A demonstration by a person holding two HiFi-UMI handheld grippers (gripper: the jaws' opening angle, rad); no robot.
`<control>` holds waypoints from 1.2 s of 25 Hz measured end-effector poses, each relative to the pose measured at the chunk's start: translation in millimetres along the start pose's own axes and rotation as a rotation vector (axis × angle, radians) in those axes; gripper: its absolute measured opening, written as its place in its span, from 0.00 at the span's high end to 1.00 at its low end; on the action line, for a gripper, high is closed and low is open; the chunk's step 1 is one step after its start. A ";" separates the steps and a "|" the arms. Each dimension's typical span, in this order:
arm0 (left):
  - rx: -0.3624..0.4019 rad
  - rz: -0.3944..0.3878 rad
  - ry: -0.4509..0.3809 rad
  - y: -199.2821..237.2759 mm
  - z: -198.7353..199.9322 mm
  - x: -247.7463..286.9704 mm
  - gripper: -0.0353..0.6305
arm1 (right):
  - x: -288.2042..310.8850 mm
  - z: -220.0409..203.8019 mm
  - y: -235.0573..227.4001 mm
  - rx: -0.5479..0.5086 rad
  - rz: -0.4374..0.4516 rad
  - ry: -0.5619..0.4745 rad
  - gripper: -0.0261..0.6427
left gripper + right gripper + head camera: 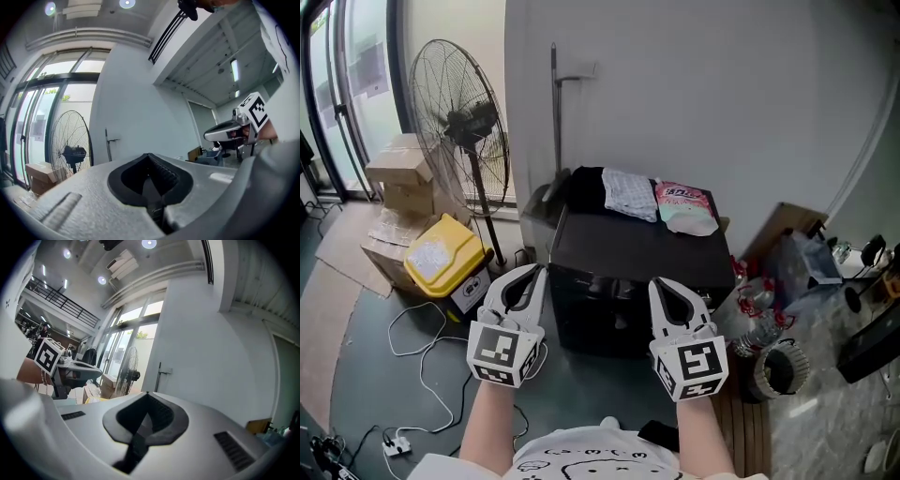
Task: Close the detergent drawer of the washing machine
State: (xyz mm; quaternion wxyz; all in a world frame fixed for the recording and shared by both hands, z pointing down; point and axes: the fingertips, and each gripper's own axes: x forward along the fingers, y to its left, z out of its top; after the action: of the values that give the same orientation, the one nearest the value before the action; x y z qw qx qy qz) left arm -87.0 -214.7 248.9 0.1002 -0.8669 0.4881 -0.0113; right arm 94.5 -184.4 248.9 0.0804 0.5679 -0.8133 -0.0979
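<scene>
The washing machine (637, 248) is done in plain black. A pale checked pattern is seen on the folded cloth (630, 194), and pink and white on the packet (684, 206). The bin (442, 251) is coloured bright yellow, and the boxes (398, 169) cardboard brown. The left hand-held gripper (534, 274) and right hand-held gripper (659, 286) are finished in light grey, with black-and-white square markings. The floor (356, 366) is painted dark grey-green.

I have open floor (586, 380) before the washing machine (637, 248), hemmed by the fan (473, 122) and yellow bin (441, 253) at left, cluttered bottles and bags (797, 267) at right.
</scene>
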 end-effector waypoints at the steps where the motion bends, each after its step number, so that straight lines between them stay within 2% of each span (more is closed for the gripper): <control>1: 0.019 0.006 -0.002 1.1 3.1 -0.9 0.92 | -0.6 2.4 -1.8 -0.002 -0.002 -0.003 0.96; 4: 0.055 0.023 -0.016 5.5 12.4 -3.5 0.92 | -2.3 10.8 -5.8 -0.013 -0.010 -0.020 0.96; 10: 0.046 0.044 -0.047 12.5 21.5 -6.8 0.92 | -5.9 23.9 -7.4 -0.029 -0.012 -0.078 0.96; 30: 0.072 0.023 -0.059 2.9 30.5 -1.8 0.92 | -4.1 30.9 -5.7 -0.014 -0.011 -0.100 0.96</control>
State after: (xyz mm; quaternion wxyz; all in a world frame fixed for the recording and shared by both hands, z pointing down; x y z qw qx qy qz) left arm -86.8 -209.7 218.6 0.1459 -0.8569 0.4944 -0.0020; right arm 93.6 -180.3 217.5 0.0430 0.5660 -0.8126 -0.1324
